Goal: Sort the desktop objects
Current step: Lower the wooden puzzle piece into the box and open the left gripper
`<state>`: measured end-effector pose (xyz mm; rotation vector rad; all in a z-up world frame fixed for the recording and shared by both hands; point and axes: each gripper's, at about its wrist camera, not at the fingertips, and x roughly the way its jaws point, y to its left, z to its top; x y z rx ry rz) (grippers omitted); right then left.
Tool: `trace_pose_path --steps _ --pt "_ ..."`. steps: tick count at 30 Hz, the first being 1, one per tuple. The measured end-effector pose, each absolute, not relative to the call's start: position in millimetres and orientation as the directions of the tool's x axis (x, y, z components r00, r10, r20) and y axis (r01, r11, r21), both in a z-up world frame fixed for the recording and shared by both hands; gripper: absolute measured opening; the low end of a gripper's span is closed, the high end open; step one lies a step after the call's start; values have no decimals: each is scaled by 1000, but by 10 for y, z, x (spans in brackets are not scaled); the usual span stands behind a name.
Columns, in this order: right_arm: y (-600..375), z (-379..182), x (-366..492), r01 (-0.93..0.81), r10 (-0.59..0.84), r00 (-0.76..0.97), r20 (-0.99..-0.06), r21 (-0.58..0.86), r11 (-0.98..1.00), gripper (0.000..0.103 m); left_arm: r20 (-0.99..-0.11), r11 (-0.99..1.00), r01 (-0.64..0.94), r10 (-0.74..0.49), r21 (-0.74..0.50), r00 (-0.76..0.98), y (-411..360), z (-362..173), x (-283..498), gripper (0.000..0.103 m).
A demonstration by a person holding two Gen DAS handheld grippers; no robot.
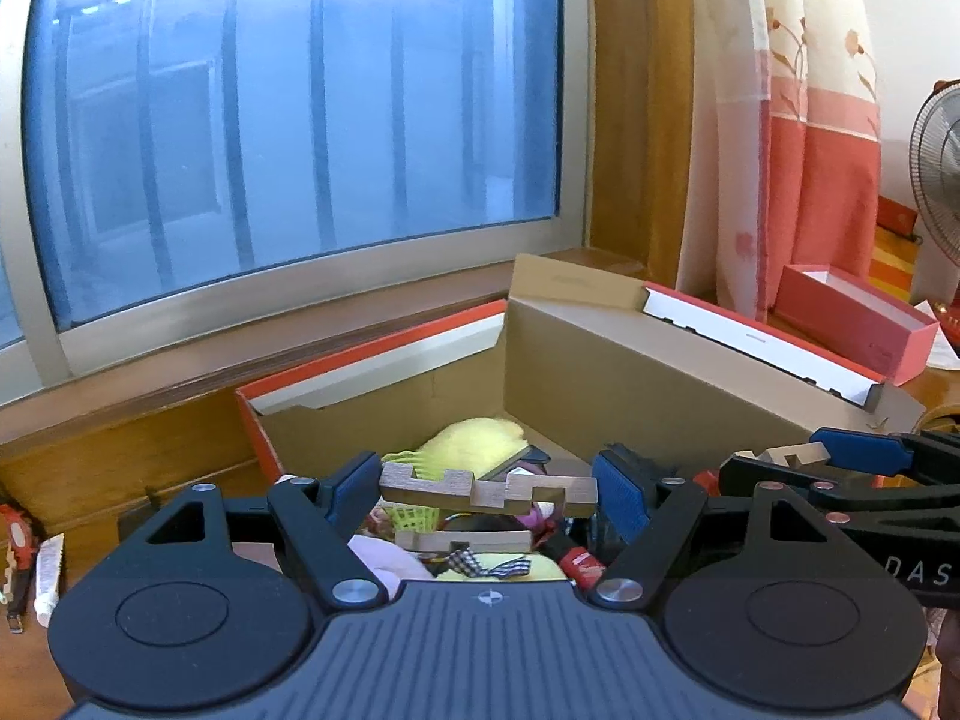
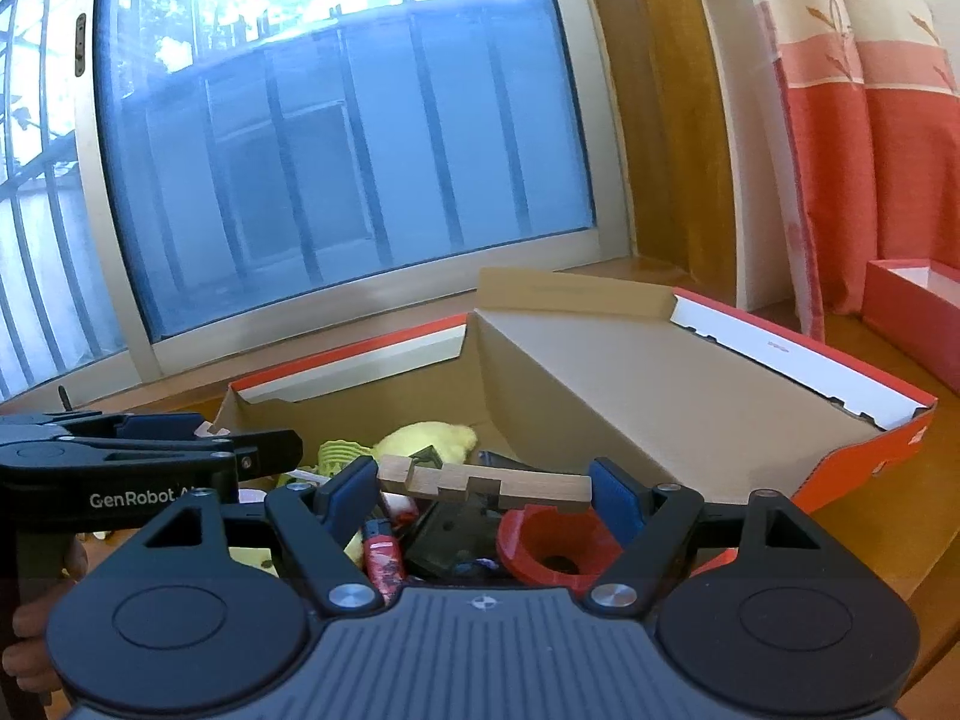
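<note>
Setting: wooden table [image 2: 870, 534] under a barred window [image 1: 300, 120]. Left claw [image 1: 489, 495] gripped a notched wooden piece [image 1: 489, 489] endwise; right claw [image 2: 483, 489] gripped another notched piece [image 2: 486, 485]. Both hung over the open cardboard box [image 2: 660, 408] at 12 o'clock, likely for dropping among its clutter.

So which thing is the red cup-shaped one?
Find the big orange cardboard box under the window. At its near right end, below the notched wooden piece between the right gripper fingers, sits the red cup: the only round, hollow thing there.
</note>
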<state>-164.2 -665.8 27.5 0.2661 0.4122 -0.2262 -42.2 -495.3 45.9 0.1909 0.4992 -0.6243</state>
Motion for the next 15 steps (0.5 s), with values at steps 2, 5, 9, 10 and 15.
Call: trace_pose_path --steps 2,5,9,10,15 --pt "-6687 269 -1650 269 -162 892 -423 208 941 78 -505 799 601 -510 22 697 -4975 452 -425 76" --pt "-6716 264 -1658 269 -160 890 -426 208 941 79 -508 801 599 -507 22 697 -5001 446 -440 76" --pt "-6749 254 -1657 268 -164 890 -425 199 942 79 -510 804 594 -502 23 699 -5025 443 -468 77" --pt "-6752 259 -1661 267 -163 890 -425 198 943 80 -510 806 592 -500 23 700 -5029 442 -477 77" --pt "-6777 270 -1663 248 -146 895 -421 198 948 82 -507 820 572 -482 24 714 -5037 442 -521 79"
